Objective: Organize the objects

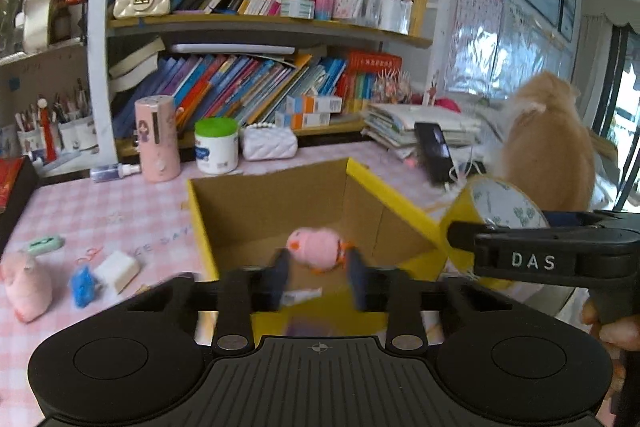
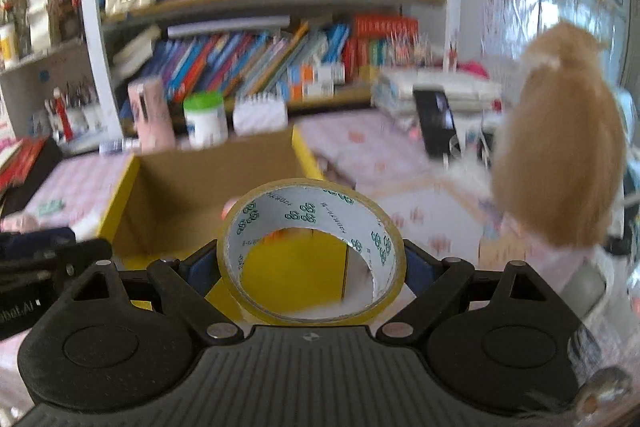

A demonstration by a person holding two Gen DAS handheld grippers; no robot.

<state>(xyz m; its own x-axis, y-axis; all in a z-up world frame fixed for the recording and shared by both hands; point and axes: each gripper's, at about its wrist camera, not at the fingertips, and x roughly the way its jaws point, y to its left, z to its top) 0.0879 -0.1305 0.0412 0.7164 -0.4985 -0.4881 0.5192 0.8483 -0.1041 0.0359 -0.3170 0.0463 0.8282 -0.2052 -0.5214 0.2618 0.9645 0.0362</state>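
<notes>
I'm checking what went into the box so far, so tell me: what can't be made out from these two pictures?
- Left wrist view: the pink toy between the left hand-held gripper's fingers is smeared by motion; whether it is gripped or lies in the box is unclear.
- Left wrist view: the box floor near the camera is hidden behind that gripper.
- Right wrist view: the tape roll in the right hand-held gripper blocks most of the box; the whole picture is blurred.

Pink plush over box, tape roll upright

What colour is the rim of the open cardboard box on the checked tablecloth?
Yellow, on the open brown cardboard box, with plain brown inner walls; the left wrist view shows it best.
</notes>
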